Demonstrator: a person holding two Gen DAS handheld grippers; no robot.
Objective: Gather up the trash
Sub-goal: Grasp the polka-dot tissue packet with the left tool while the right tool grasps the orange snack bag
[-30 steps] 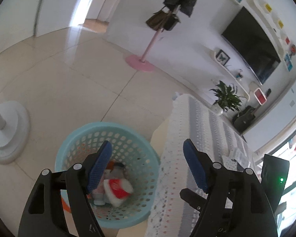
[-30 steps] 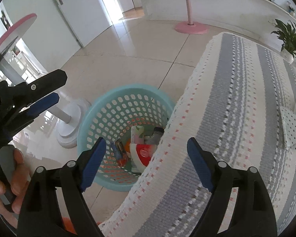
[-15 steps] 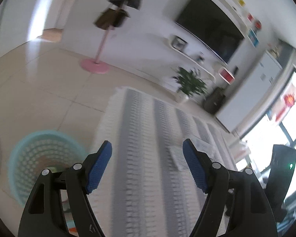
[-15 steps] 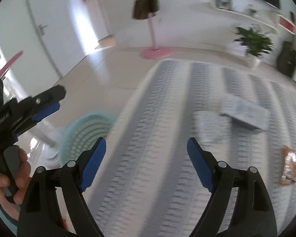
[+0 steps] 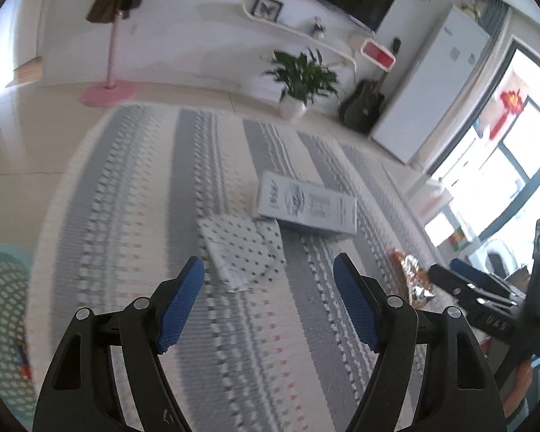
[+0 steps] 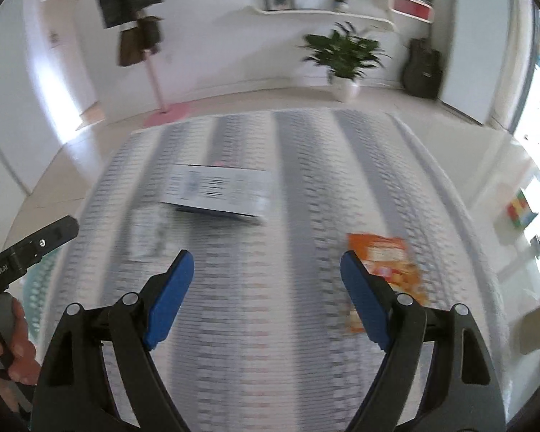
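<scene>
Hand-held grippers, left (image 5: 268, 300) and right (image 6: 266, 295), gape over one box (image 5: 306, 208), one wrapper (image 6: 387, 266).

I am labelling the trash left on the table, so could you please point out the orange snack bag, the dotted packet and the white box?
orange snack bag (image 6: 385, 259): right wrist view, front face.
dotted packet (image 5: 243, 246): left wrist view, top face.
white box (image 5: 306, 203): left wrist view, printed top.

Striped tablecloth (image 5: 205, 194) under box (image 5: 306, 207), dotted packet (image 5: 243, 248), orange wrapper (image 6: 388, 262).
</scene>
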